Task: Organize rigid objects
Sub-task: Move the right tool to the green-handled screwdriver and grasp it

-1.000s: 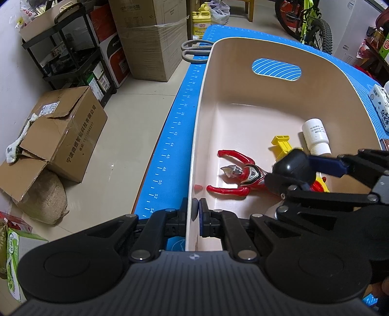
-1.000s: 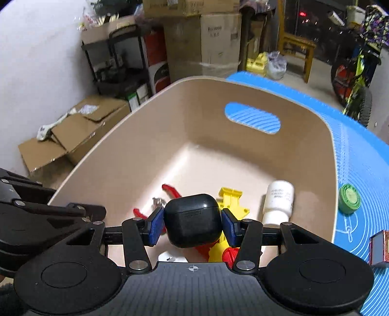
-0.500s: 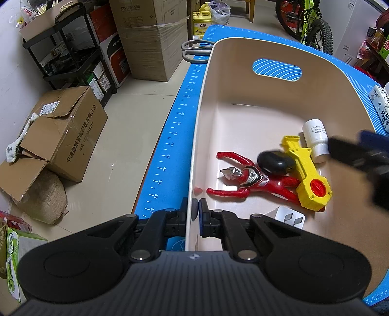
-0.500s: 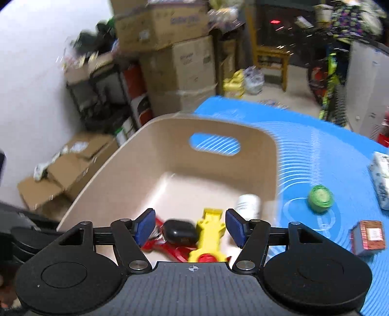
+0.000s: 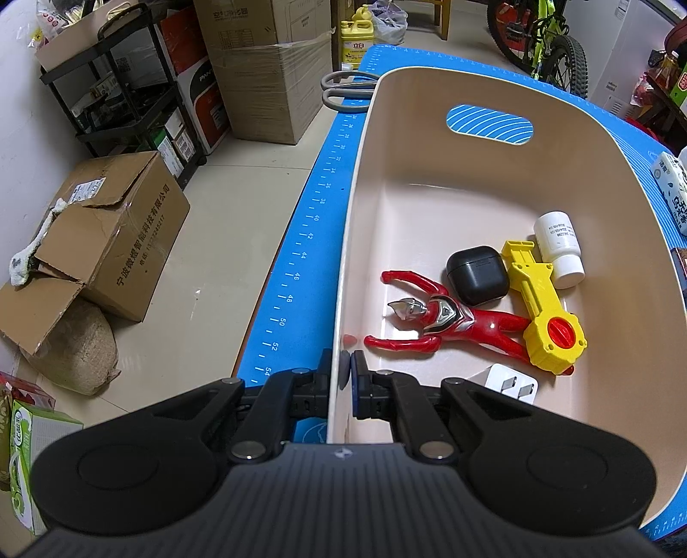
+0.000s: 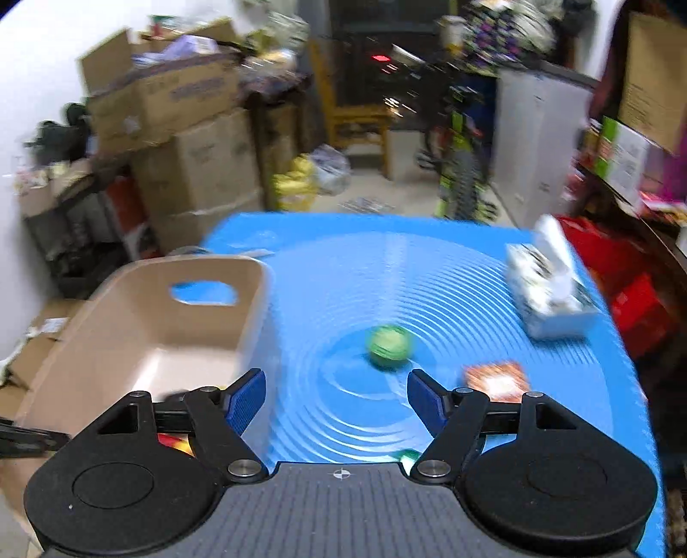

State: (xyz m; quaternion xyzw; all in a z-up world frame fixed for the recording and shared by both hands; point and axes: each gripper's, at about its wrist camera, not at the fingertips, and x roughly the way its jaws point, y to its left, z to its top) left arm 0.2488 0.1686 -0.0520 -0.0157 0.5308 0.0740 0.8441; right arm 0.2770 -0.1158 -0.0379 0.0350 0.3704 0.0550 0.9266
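Grippers come first, since they sit closest to us. Our left gripper points steeply down, and its jaws are pinched on the near wall of the tan bin, one finger outside and one inside. Our right gripper tips down over the blue mat; its jaws are opening and nothing is between them. That view is blurry. Inside the bin, nearest to us, lies a white plug. Next comes a red toy figure lying flat, with a yellow toy touching its legs. A black case rests between the figure and the yellow toy, and it touches both. A small white bottle lies on its side just past the yellow toy; it has tiny print we cannot read. On the mat beside the bin, in the right view, we see a green round thing, an orange box and a white tissue pack farther off. Ruler numbers run along the mat edge, like 46, 48, 50, 52 and 54. On the floor, a brown box has Chinese writing on its side. Gray scissors lie at the far end of the bin. Behind them stands a yellow jug with a label we cannot read well.
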